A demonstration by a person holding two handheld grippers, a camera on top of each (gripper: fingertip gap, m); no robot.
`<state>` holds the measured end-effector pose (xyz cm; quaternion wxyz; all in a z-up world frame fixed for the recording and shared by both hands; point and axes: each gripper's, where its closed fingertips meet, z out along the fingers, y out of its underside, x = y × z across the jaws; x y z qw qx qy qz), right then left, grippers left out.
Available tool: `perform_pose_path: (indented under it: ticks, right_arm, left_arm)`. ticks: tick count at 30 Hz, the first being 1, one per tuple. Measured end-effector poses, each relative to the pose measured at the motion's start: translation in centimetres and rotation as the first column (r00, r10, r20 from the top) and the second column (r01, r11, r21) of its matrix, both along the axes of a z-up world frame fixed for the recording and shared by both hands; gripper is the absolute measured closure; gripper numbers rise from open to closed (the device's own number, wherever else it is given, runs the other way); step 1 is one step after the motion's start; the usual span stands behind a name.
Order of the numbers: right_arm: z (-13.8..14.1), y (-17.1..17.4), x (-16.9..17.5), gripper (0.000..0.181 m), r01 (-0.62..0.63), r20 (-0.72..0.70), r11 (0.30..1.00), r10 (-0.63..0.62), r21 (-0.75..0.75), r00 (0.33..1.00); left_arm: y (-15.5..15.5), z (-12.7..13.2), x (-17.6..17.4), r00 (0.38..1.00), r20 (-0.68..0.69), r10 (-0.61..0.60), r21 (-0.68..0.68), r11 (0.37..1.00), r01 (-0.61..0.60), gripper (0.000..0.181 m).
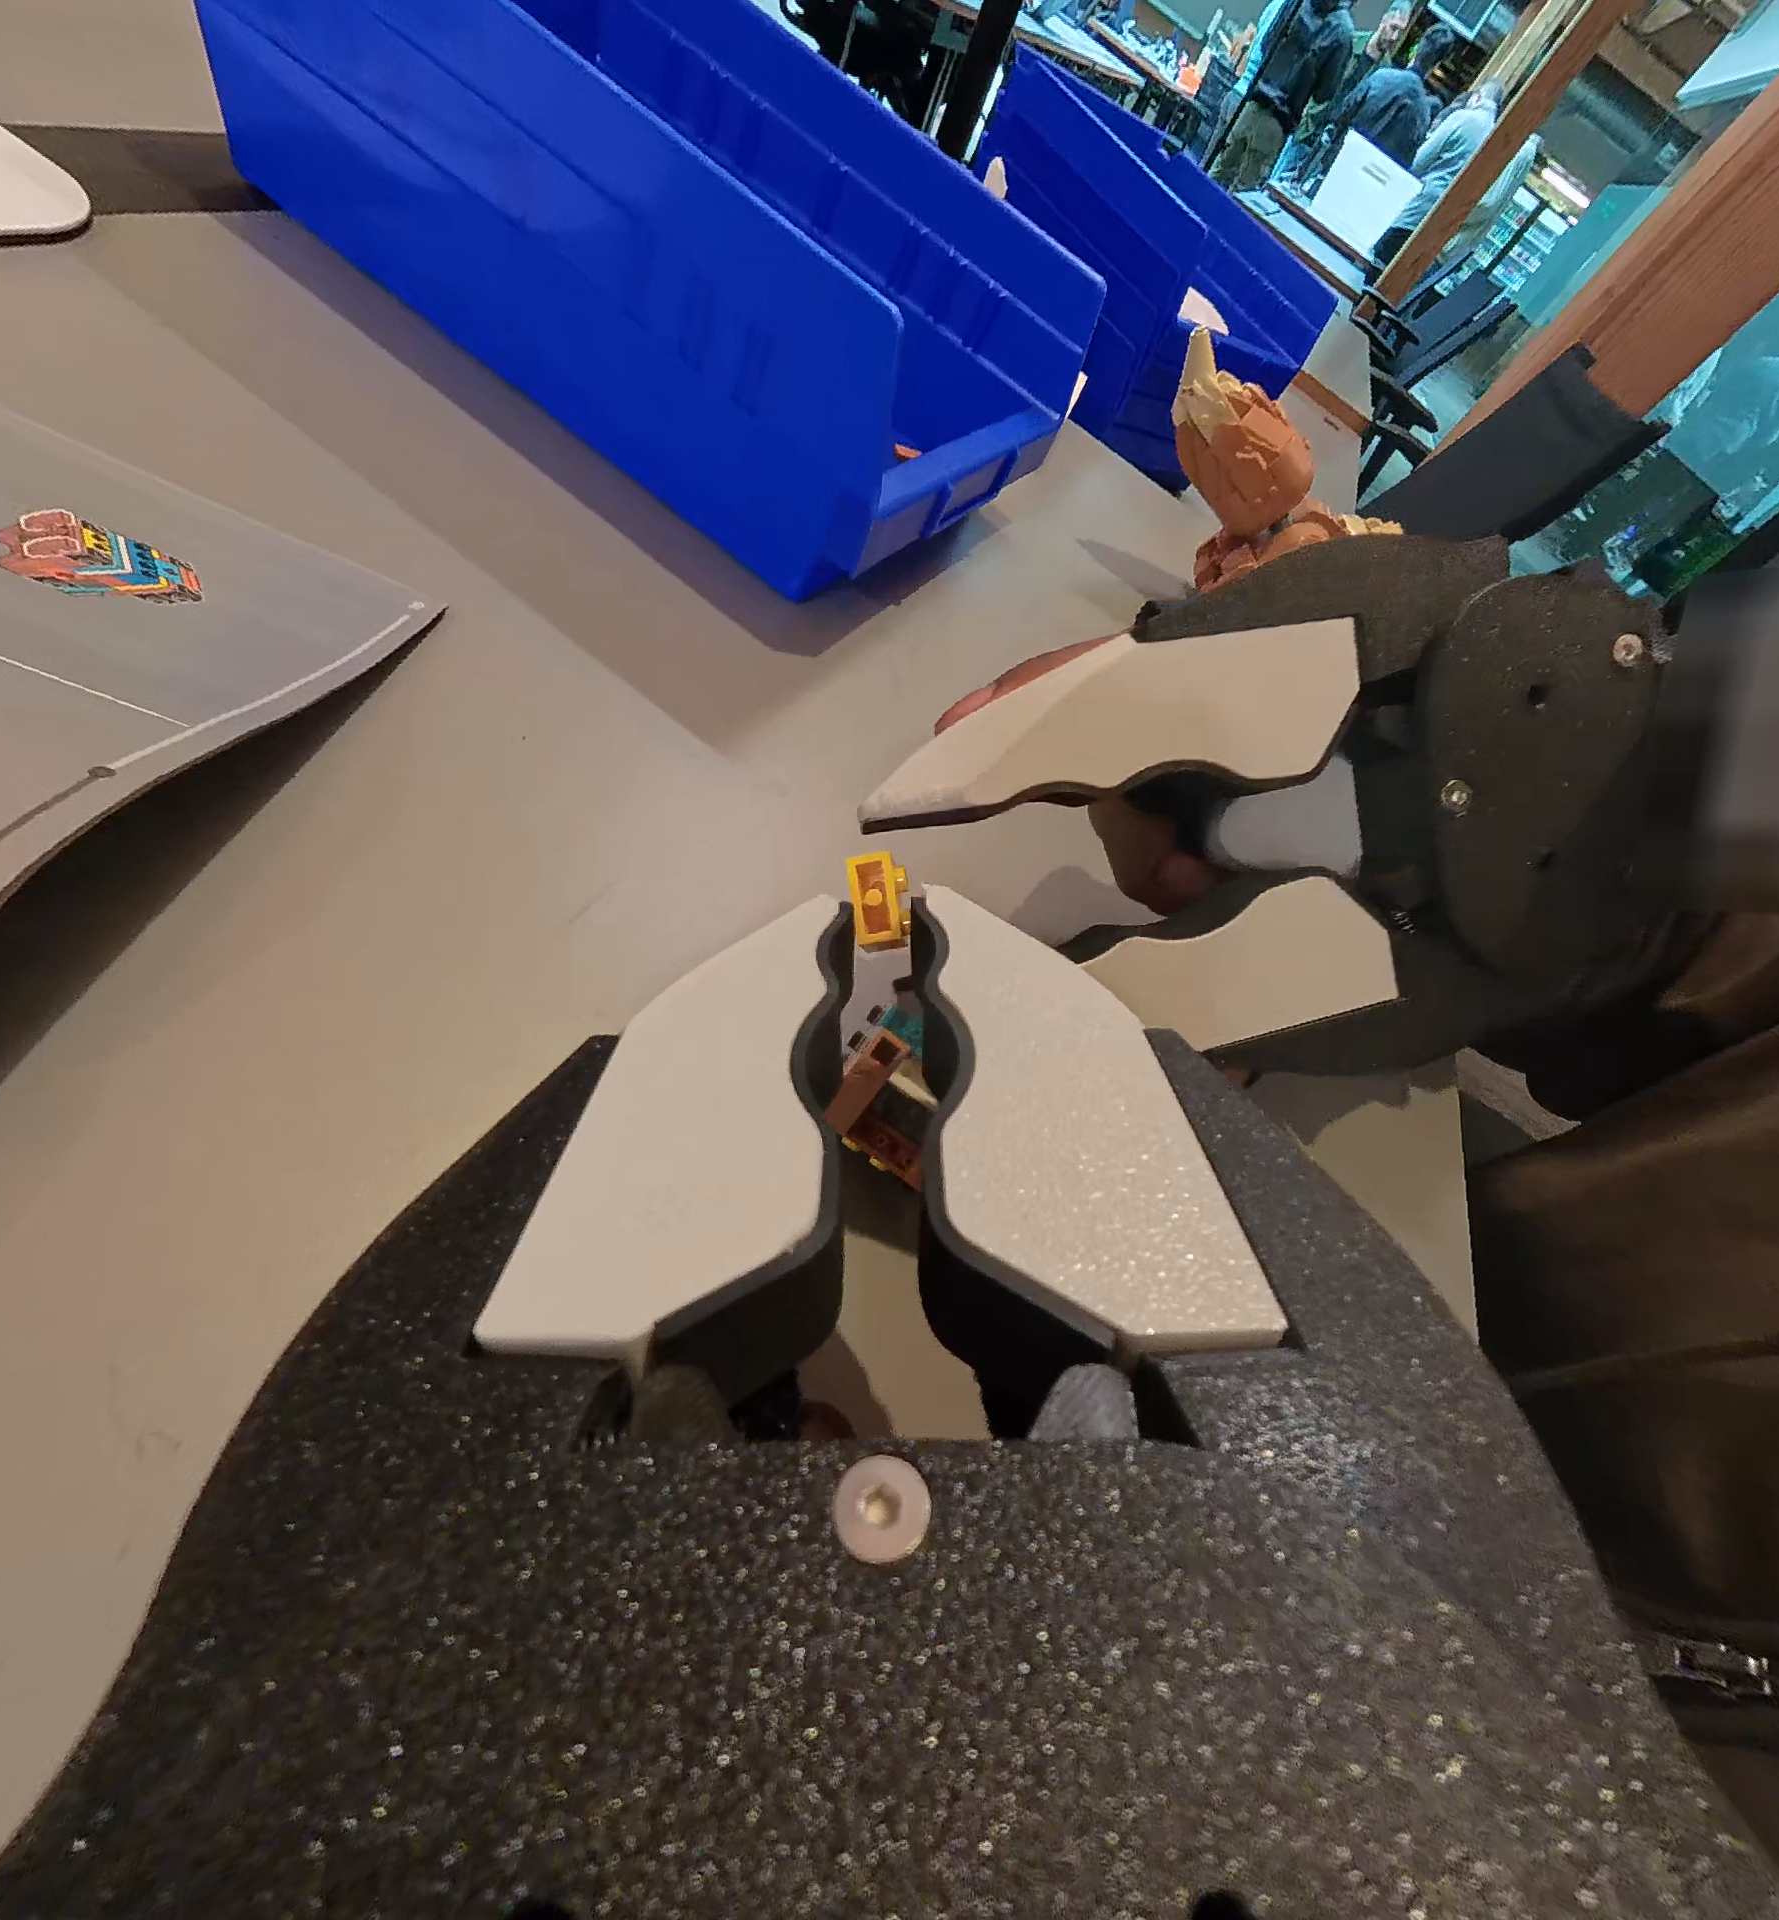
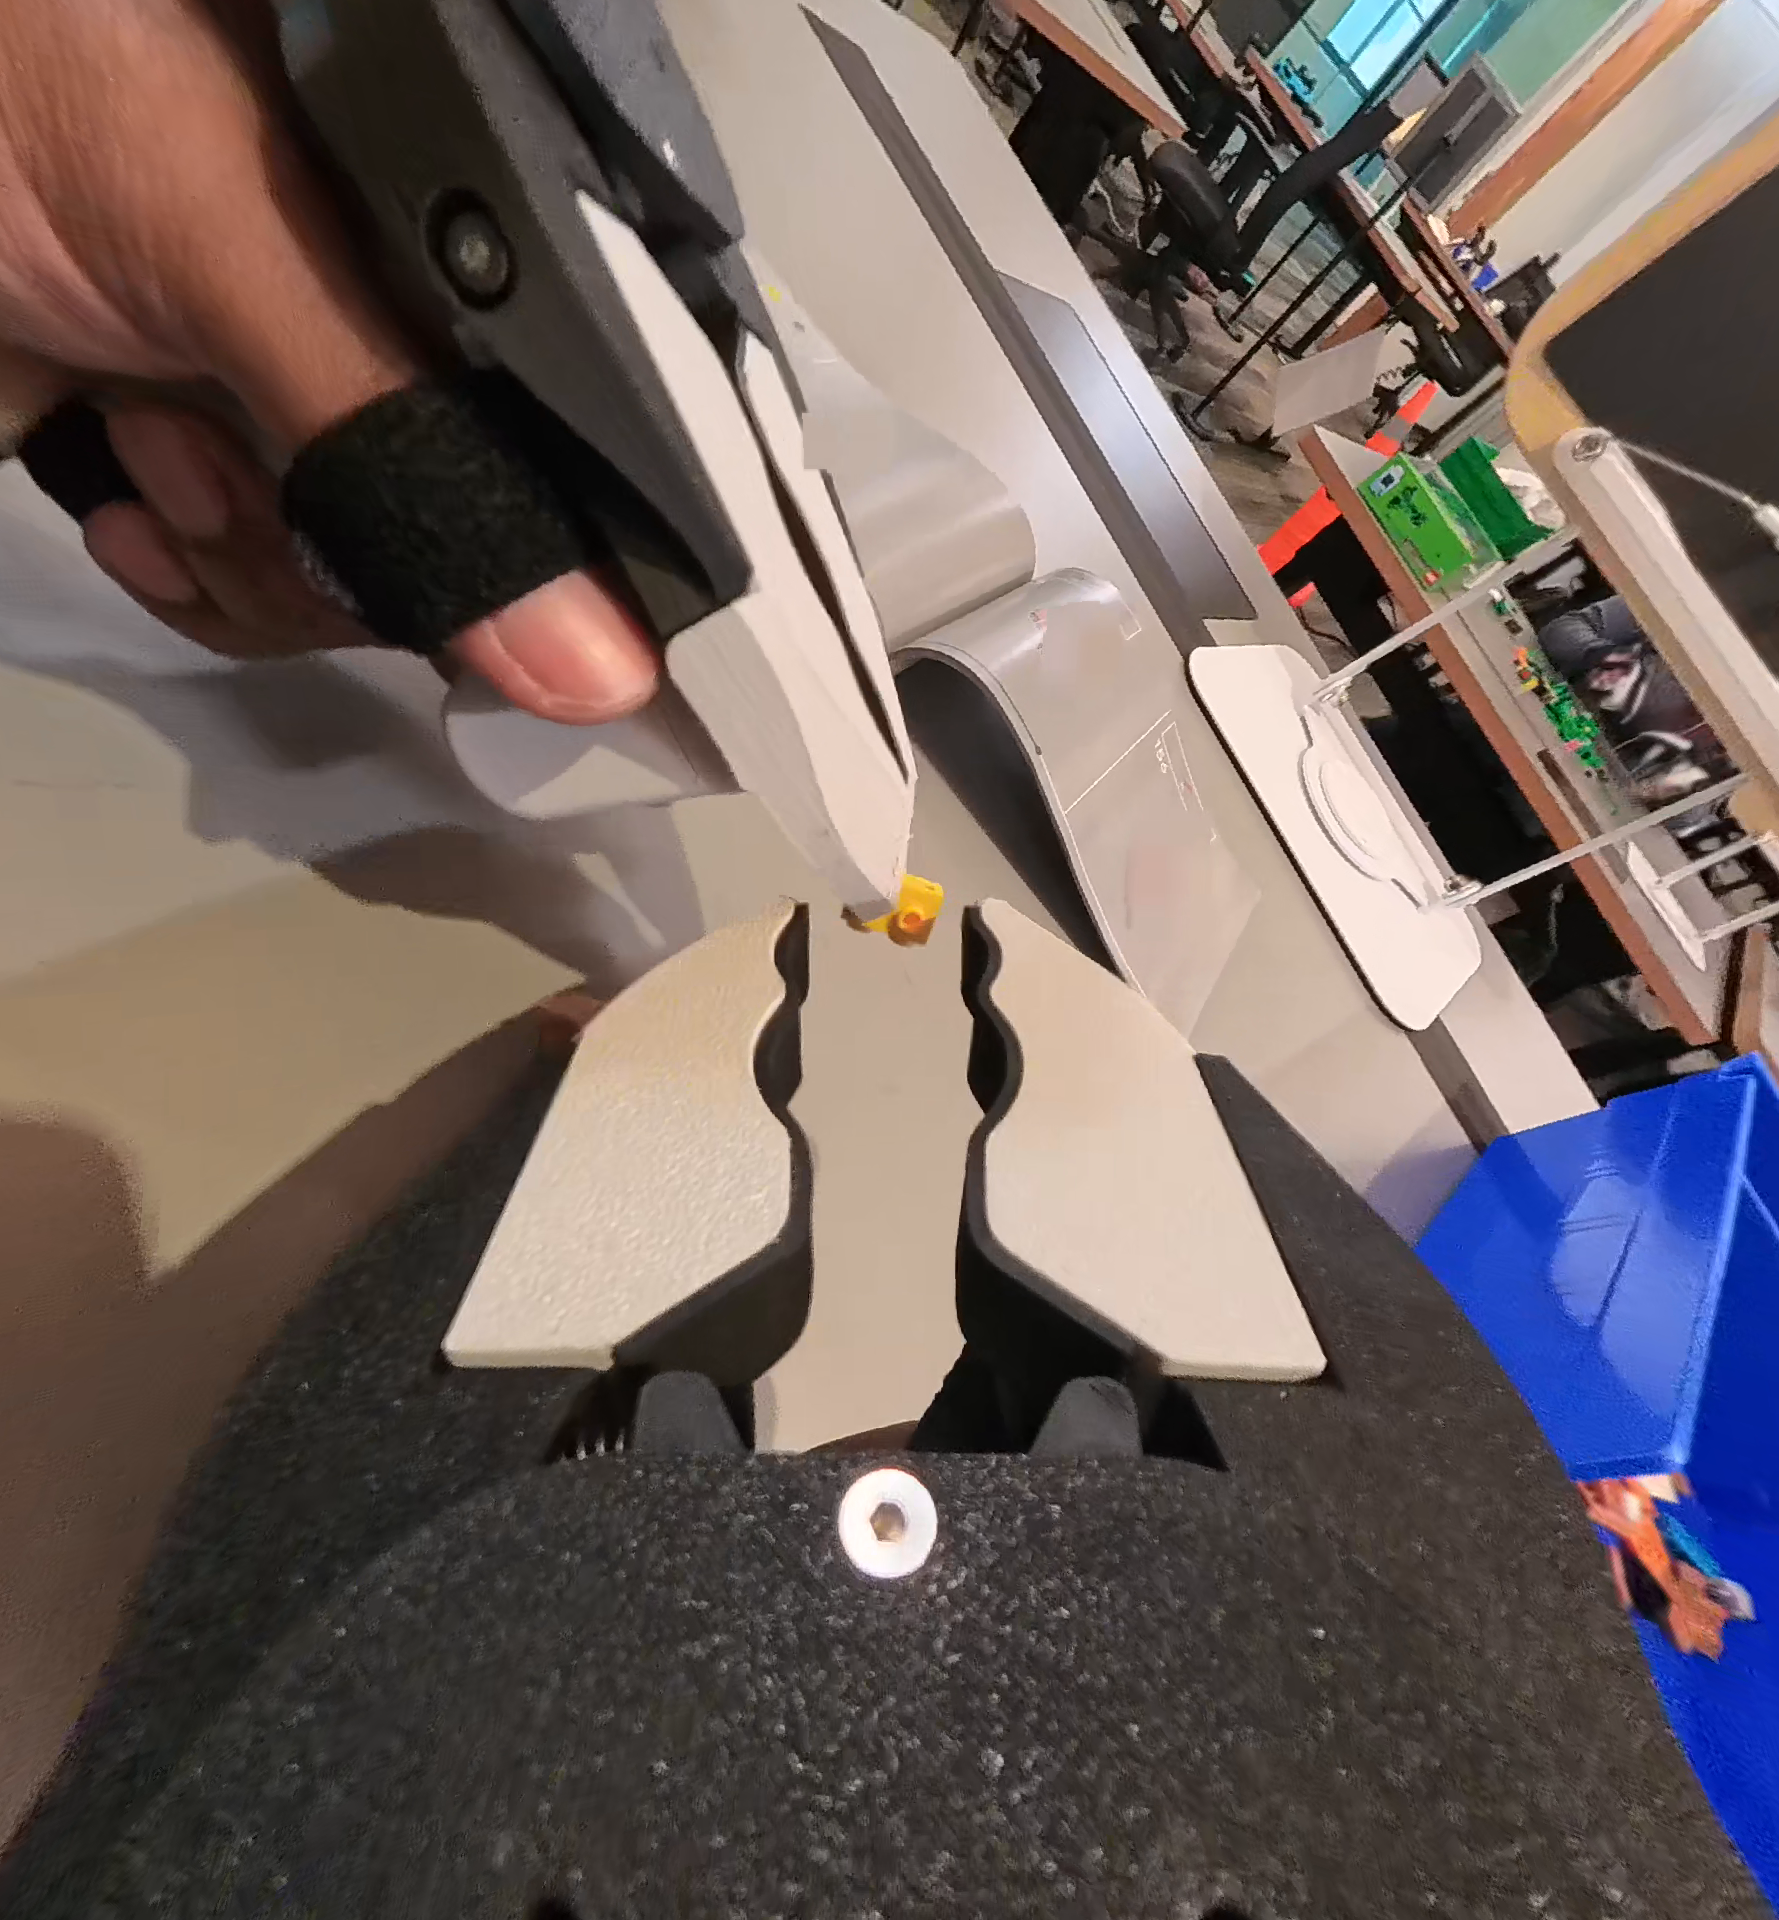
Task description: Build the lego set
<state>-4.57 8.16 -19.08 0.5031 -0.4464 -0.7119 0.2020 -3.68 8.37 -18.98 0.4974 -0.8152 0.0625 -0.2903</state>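
Pinching a small yellow brick point(image 1: 879, 900) at the very tips, the left gripper point(image 1: 880, 914) has its jaws closed on the piece, which is held above the grey counter point(image 1: 552, 790). The right gripper point(image 2: 883, 914) faces it with jaws spread and empty, the brick just ahead of the gap. This looks like a handover or regrip. Next, the right jaws would need to close squarely on the brick without twisting it. Loose pieces point(image 1: 880, 1091) lie below; blue bins point(image 1: 656, 270) and a brown model point(image 1: 1243, 468) stand beyond.
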Motion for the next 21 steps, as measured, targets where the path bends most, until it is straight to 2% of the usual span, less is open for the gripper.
perform_pose_path:
  ticks: [14,21]
  right_arm:
    - [-0.13,0.17,-0.12,0.16,0.027,-0.01,1.0,-0.028,-0.01,1.0]
    - [-0.47,0.2,-0.07,0.163,-0.011,-0.002,1.0,0.011,-0.001,1.0]
  left_arm:
    - [0.21,-0.1,0.26,1.0,-0.01,-0.002,0.031,1.0,0.003,0.171]
    - [0.23,-0.31,0.37,0.998,0.051,-0.034,0.013,0.999,0.033,0.171]
